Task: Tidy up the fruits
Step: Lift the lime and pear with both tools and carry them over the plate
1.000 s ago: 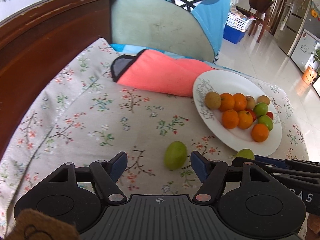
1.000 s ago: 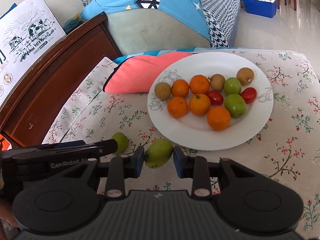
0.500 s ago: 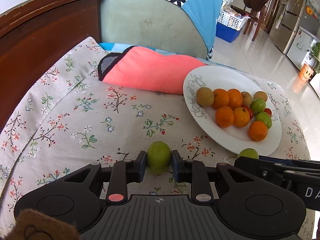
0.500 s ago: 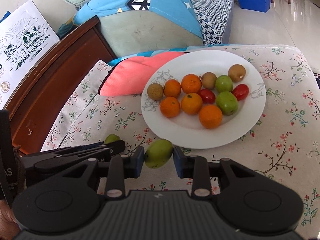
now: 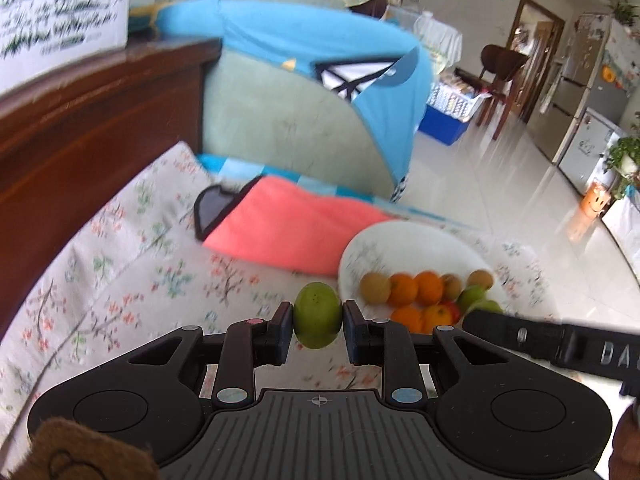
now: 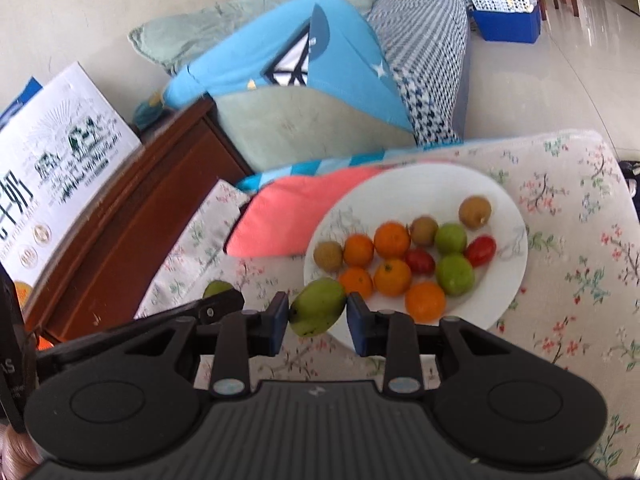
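Left gripper (image 5: 318,326) fingers clamped on round green fruit (image 5: 318,314), lifted clear of floral-cloth counter (image 5: 120,280). Right gripper (image 6: 318,318) fingers pinch oblong green fruit (image 6: 318,311) at white plate (image 6: 516,280) rim, likely for placing among oranges.

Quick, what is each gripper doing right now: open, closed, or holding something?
Left gripper: closed on a round green fruit.
Right gripper: closed on an oval green fruit, beside the white plate.
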Available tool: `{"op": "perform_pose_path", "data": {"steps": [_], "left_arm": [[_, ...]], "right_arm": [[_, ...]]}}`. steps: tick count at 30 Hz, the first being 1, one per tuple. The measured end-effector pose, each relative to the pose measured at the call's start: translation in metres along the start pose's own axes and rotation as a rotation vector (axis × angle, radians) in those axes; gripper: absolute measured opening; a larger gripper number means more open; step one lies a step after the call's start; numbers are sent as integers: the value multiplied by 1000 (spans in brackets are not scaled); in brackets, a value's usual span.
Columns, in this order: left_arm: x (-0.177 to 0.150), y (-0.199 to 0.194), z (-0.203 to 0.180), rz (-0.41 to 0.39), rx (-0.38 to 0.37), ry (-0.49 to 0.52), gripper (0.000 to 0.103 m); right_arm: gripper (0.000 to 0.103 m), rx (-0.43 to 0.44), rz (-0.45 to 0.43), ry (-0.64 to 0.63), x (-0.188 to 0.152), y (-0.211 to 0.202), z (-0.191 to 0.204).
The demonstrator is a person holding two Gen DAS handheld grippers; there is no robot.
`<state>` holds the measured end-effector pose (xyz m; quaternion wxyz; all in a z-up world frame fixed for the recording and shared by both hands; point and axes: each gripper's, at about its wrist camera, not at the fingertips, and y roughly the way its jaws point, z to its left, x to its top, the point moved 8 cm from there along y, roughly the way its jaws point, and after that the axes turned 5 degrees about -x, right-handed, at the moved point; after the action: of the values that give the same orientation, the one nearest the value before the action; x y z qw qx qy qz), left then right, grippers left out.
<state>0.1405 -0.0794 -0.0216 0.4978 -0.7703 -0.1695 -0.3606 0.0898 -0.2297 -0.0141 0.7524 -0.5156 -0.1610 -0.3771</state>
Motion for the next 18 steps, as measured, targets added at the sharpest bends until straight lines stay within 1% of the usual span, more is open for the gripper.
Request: {"op": "perform_pose_path", "data": {"steps": [5,8,12,18], "left_arm": [[15,2,-8,-25,-23,3,24],[27,7,-13,-45,-33,9,24],[43,21,-19,-79,-38,22,24],[49,53,-26,-59,-67,22,24]], "right_arm": [[32,4,-70,7,28,-7,-9],[32,-13,-100,14,41,-6,-18],[32,-21,-101,66,50,5,-32],[32,-50,-97,77,58,25,-44]]}}
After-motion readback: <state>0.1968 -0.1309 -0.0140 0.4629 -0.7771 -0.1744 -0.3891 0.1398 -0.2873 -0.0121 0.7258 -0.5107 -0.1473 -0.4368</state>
